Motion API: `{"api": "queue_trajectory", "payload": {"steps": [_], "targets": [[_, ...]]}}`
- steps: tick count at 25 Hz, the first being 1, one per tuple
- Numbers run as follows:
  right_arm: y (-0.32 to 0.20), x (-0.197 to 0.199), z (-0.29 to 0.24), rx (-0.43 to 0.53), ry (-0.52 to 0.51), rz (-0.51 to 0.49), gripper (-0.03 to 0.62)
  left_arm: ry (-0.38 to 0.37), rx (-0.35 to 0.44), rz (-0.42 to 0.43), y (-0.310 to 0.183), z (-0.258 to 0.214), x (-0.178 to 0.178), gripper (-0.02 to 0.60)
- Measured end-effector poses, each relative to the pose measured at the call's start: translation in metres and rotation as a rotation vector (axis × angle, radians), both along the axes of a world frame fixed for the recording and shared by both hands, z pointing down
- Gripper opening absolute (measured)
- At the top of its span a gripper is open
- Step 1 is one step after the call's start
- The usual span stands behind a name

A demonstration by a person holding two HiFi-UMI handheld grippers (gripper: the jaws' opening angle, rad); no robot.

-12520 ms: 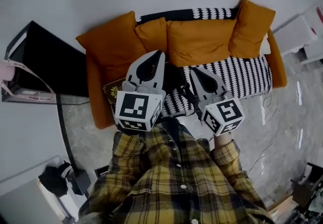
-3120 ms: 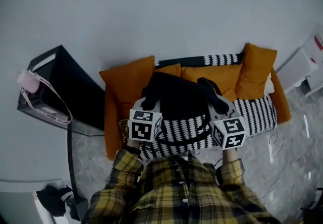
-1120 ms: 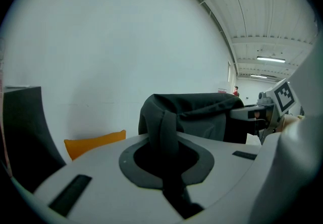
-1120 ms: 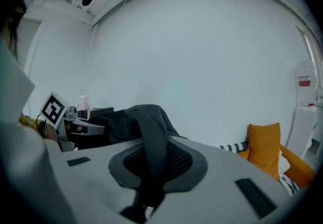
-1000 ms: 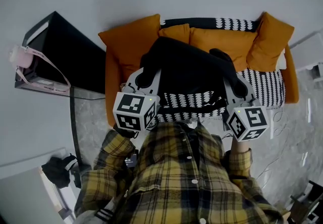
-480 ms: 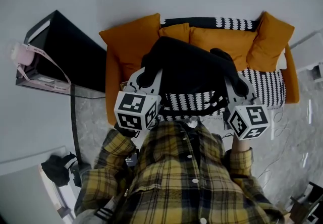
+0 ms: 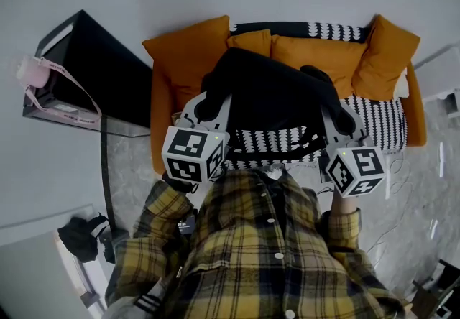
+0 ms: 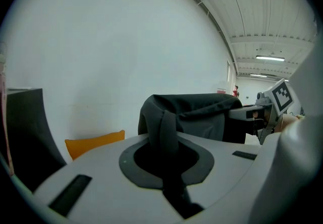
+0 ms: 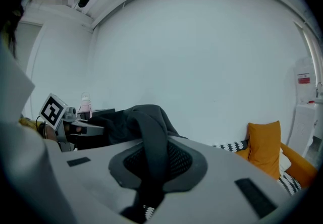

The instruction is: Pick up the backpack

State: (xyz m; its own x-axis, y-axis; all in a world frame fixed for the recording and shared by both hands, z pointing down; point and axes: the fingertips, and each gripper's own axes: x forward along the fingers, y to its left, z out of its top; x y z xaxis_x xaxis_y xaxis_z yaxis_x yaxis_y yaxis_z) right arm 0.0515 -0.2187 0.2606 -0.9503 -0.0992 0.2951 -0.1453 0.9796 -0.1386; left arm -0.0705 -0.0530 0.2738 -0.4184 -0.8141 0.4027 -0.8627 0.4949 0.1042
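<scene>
Backpack position: the backpack (image 7: 269, 91) hangs between the two grippers, in front of the person's chest and, in the head view, over the seat of the orange sofa (image 7: 159, 123).
Long axis: it runs sideways from one gripper to the other, roughly along the sofa's length. Which end is the top cannot be told.
Facing: the strap side is turned toward the person. A strap loop (image 7: 277, 156) sags beneath the bag, near the plaid shirt (image 7: 266, 253).
Left gripper (image 7: 209, 104): its jaws are pinched tight on a dark strap (image 8: 166, 129) that rises out of them to the bag's body.
Right gripper (image 7: 343, 122): its jaws are clamped on another strap (image 9: 151, 142) in the same way.
Counts: one backpack, two grippers, two pinched straps, one sofa, and four orange cushions (image 7: 323, 57).
Backpack look: black, soft fabric, slumped and creased, with broad padded straps.
Surroundings: a black-and-white patterned throw (image 7: 374, 123) covers the seat. A black cabinet (image 7: 93, 73) stands beside the sofa's arm, with a pink bottle (image 7: 27, 70) at its far edge.
</scene>
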Motion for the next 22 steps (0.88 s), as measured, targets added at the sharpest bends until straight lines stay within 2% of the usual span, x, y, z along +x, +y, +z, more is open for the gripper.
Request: {"api": "queue_trajectory", "payload": {"steps": [22], "targets": [[0.0054,0.0046,0.0013,-0.001,0.002,0.000,0.054,-0.001,-0.002,0.012,0.0056,0.0012,0.0046,0.032]]}}
